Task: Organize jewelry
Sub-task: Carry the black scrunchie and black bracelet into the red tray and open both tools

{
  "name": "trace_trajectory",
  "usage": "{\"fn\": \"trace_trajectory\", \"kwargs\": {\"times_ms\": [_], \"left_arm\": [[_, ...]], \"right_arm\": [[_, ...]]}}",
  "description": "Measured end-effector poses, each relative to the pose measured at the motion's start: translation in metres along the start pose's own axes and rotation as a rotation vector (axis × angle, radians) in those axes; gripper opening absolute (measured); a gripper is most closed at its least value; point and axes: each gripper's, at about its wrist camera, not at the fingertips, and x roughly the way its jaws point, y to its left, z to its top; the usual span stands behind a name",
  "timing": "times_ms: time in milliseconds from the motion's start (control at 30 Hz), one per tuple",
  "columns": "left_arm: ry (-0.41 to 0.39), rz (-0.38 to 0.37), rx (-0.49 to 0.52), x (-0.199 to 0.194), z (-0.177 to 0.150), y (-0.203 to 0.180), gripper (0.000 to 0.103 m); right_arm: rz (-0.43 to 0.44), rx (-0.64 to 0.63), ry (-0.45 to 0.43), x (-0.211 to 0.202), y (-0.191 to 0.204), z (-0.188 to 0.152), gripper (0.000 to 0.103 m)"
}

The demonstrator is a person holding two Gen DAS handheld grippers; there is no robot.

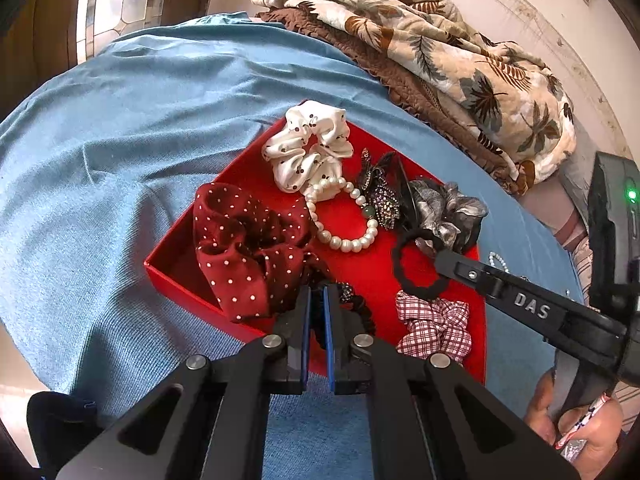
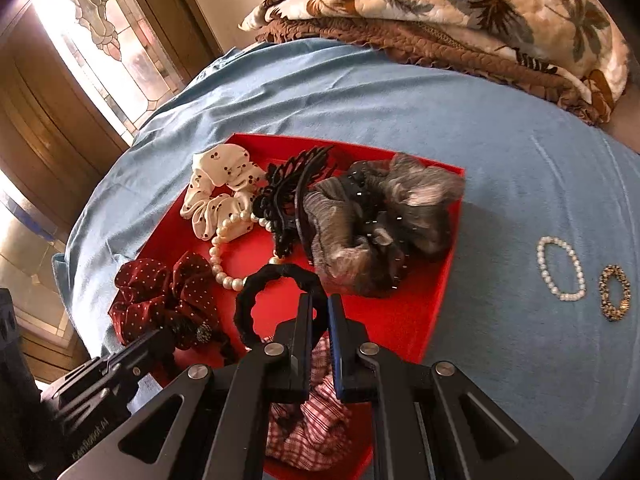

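Right gripper point(image 2: 319, 312) is closed on a black hair tie point(image 2: 276, 300), gripping its near rim and holding it over the red tray point(image 2: 420, 320); the tie shows in the left view as a black ring point(image 1: 418, 264) at the tip of that gripper. Left gripper point(image 1: 317, 300) has its jaws narrowed onto a dark beaded band point(image 1: 352, 300) at the tray's near edge, beside the maroon polka-dot scrunchie point(image 1: 248, 252). The tray is crowded: white printed scrunchie point(image 1: 308, 148), pearl bracelet point(image 1: 344, 216), jewelled clip point(image 1: 380, 196), grey scrunchie point(image 1: 448, 208), black claw clip point(image 2: 292, 196), and a plaid scrunchie point(image 1: 436, 328) under the right gripper. On the blue cloth point(image 2: 400, 100), well apart from the tray, lie a second pearl bracelet point(image 2: 560, 268) and a gold beaded ring point(image 2: 615, 292). A leaf-print quilt point(image 2: 460, 8) lies beyond.
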Motion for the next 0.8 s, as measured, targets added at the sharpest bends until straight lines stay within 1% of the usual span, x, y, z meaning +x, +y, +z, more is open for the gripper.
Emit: {"fn": "trace_trajectory", "kwargs": {"times_ms": [233, 367, 400, 433, 567, 600, 633, 667, 700, 733, 800], "left_arm": [[-0.001, -0.001, -0.003, 0.0, 0.001, 0.0, 0.006], [-0.018, 0.004, 0.006, -0.006, 0.001, -0.004, 0.006], [-0.022, 0.006, 0.01, -0.008, 0.002, -0.005, 0.006], [-0.027, 0.008, 0.013, -0.01, 0.002, -0.006, 0.009], [-0.046, 0.01, 0.02, -0.02, 0.003, -0.01, 0.011], [-0.051, 0.015, 0.022, -0.023, 0.003, -0.011, 0.013], [-0.055, 0.018, 0.024, -0.024, 0.003, -0.011, 0.019], [-0.065, 0.025, 0.026, -0.028, 0.003, -0.013, 0.028], [-0.072, 0.029, 0.028, -0.031, 0.003, -0.014, 0.032], [-0.087, 0.037, 0.034, -0.036, 0.003, -0.016, 0.037], [-0.108, 0.054, 0.048, -0.043, 0.003, -0.02, 0.039]], "right_arm": [[-0.004, 0.006, 0.012, 0.009, 0.001, 0.0, 0.009], [0.008, 0.026, 0.017, 0.01, -0.004, -0.002, 0.01], [0.011, 0.03, 0.016, 0.01, -0.004, -0.001, 0.01], [0.015, 0.034, 0.012, 0.009, -0.004, -0.001, 0.01], [0.033, 0.029, -0.001, 0.001, -0.002, -0.001, 0.011], [0.036, 0.028, -0.004, -0.001, -0.002, -0.001, 0.015], [0.039, 0.028, -0.011, -0.004, -0.001, -0.001, 0.021], [0.043, 0.029, -0.017, -0.007, 0.0, -0.001, 0.025], [0.048, 0.03, -0.025, -0.012, 0.0, -0.001, 0.03], [0.051, 0.031, -0.031, -0.015, 0.001, -0.001, 0.032], [0.056, 0.032, -0.046, -0.026, -0.001, -0.003, 0.032]]}}
